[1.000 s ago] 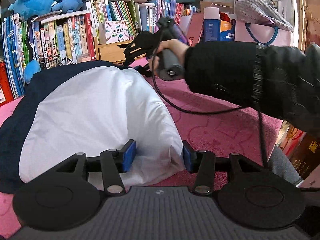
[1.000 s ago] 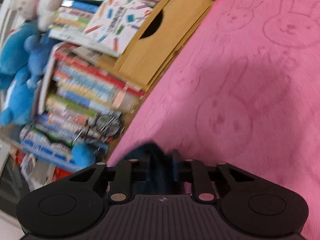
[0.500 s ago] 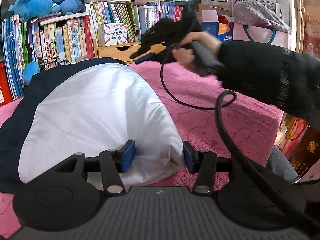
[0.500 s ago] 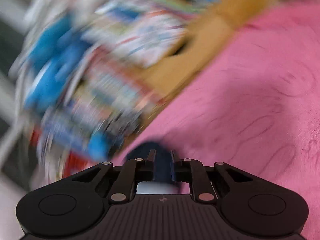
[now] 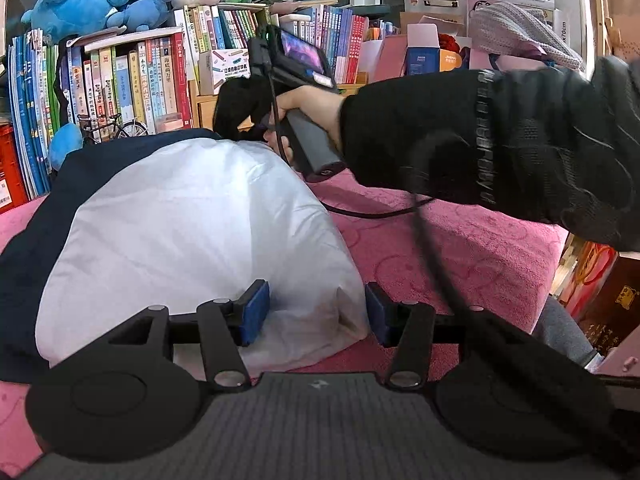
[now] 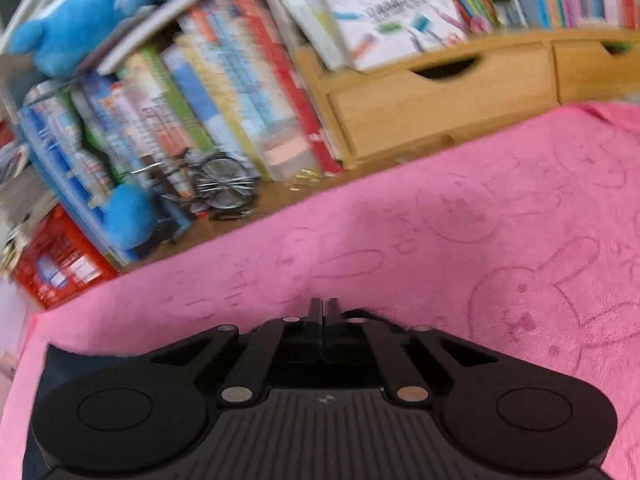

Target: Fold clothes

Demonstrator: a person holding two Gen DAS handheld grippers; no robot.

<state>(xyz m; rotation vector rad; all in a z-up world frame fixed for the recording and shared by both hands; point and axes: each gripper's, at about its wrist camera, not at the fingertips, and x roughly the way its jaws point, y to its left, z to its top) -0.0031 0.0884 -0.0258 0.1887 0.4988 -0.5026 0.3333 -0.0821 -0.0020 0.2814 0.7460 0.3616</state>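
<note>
Wooden drawers (image 6: 440, 100) shut (contents unseen); books (image 6: 224, 92) beside.

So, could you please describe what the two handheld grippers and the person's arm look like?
Both grippers are matte black, with ribbed bodies and round discs either side. The left gripper has blue finger pads. The right gripper has a grey pistol-style handle, a small lit screen on top and a black cable trailing. The arm wears a black sleeve.

Black plastic two-finger left gripper (image 5: 312, 312), blue pads (image 5: 256, 310), silver screws; black knit sleeve (image 5: 500, 144) upper right; black cable (image 5: 432, 248).
</note>
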